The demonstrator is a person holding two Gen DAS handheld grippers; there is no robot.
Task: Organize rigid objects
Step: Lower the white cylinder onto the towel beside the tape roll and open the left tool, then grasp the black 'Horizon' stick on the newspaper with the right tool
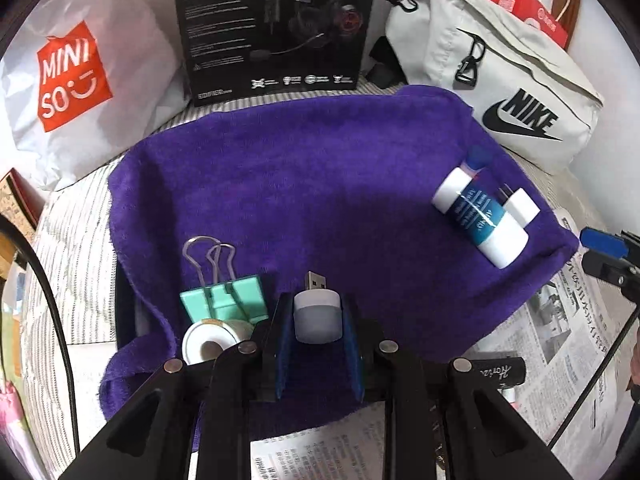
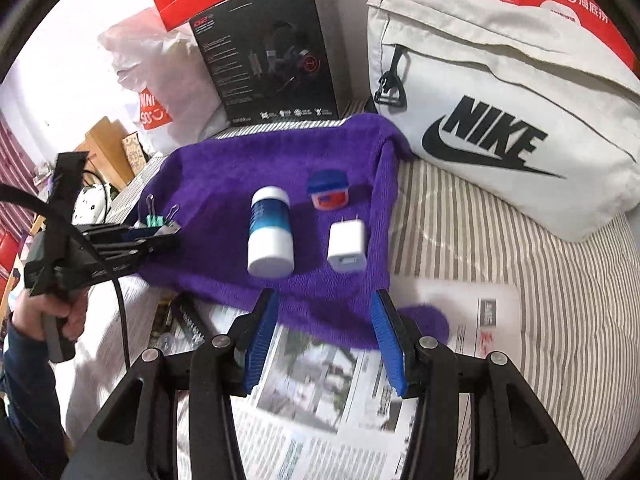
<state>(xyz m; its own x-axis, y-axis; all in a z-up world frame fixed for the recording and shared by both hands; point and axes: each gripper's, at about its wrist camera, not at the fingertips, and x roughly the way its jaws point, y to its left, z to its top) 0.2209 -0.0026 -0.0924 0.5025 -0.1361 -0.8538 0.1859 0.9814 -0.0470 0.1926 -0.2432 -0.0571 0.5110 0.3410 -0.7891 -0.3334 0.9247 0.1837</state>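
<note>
I am holding the left gripper [image 1: 318, 320] low over the purple towel [image 1: 320, 184], its jaws pinching a small USB plug-in light [image 1: 317, 314], white-bodied with the metal connector pointing forward past the fingertips. Just to the left of these jaws a mint binder clip [image 1: 224, 292] is lying on the towel with its wire handles pointing away, and a white tape roll [image 1: 212, 342] is sitting touching its near edge. I am reading this as the placing step: the light is being brought in to join that left-hand group, though I cannot tell whether it is resting on the cloth or just above it. The right gripper [image 2: 324, 334] is hovering with jaws spread wide and empty over the near edge of the towel [image 2: 224, 176] and the newspaper [image 2: 312, 392]. Ahead of its jaws, a white-and-blue bottle [image 2: 270, 236] is lying slightly left of centre, a white USB charger [image 2: 347, 246] is sitting just right of it, and a small blue-lidded red tin [image 2: 329, 192] is lying beyond them. The next move is calling for a slow spreading of the left jaws beside the clip without nudging it, then a straight withdrawal.
</note>
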